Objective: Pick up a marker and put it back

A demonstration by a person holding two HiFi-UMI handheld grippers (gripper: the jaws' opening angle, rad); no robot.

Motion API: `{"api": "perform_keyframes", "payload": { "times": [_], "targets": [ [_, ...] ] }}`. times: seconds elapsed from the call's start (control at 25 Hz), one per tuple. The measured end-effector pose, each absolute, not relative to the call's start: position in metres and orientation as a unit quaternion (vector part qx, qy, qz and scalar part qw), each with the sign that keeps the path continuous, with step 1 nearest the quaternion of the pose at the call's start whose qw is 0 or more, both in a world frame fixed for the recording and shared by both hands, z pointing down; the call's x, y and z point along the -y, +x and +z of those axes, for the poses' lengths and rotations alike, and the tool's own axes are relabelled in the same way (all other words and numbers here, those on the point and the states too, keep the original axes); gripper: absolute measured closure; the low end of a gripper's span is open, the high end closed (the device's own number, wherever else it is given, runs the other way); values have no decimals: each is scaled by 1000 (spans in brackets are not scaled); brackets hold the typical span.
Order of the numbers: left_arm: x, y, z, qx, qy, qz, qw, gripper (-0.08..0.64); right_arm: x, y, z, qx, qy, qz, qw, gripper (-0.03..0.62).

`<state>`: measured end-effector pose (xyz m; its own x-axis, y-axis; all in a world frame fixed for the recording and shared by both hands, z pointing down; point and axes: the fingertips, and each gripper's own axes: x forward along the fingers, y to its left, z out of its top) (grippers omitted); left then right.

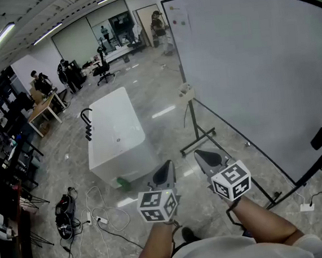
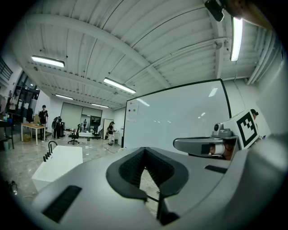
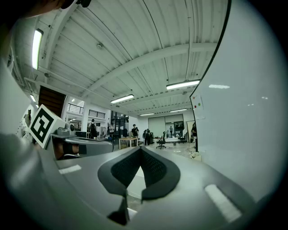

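No marker can be made out in any view. A large whiteboard (image 1: 257,71) on a wheeled stand fills the right side, with a small pale tray (image 1: 187,92) at its left edge and a black block (image 1: 319,137) low on its face. My left gripper (image 1: 166,169) and right gripper (image 1: 205,157) are held level side by side in front of me, above the floor, left of the board. Both are shut with nothing between the jaws. The left gripper view shows its jaws (image 2: 145,150) met at the tip, and the right gripper view shows the same (image 3: 140,150).
A white bathtub-shaped unit (image 1: 119,135) with a black tap (image 1: 86,124) stands ahead on the left. The whiteboard stand's foot (image 1: 199,142) reaches across the floor ahead. Cables and a dark bag (image 1: 64,208) lie at lower left. People and desks are far off.
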<state>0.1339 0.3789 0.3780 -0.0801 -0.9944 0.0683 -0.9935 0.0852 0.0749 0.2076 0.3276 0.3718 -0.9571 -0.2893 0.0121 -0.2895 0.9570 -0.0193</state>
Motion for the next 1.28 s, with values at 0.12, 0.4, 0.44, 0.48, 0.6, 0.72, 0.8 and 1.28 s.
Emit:
{"api": "perform_keyframes", "payload": {
  "times": [0.12, 0.4, 0.44, 0.48, 0.6, 0.72, 0.8, 1.28],
  "targets": [
    [-379, 130, 378, 733, 679, -4, 52, 558, -329, 203, 371, 989, 147, 11, 3, 591],
    [-373, 121, 385, 724, 688, 0, 59, 558, -331, 188, 378, 991, 134, 25, 8, 589],
    [-372, 118, 387, 722, 689, 2, 61, 558, -330, 185, 380, 990, 135, 25, 10, 589],
    [-370, 115, 389, 721, 691, 3, 62, 558, -329, 181, 383, 990, 136, 25, 12, 589],
    [-364, 99, 395, 718, 693, 4, 67, 558, -323, 165, 390, 990, 136, 26, 16, 589],
    [-355, 79, 405, 711, 699, 7, 79, 558, -317, 140, 395, 991, 130, 34, 15, 589],
    [-344, 64, 414, 705, 704, 9, 87, 558, -309, 118, 402, 991, 129, 38, 18, 589],
    [-264, -41, 438, 652, 750, 17, 112, 558, -225, 11, 436, 979, 186, 66, 47, 589]
  ]
}}
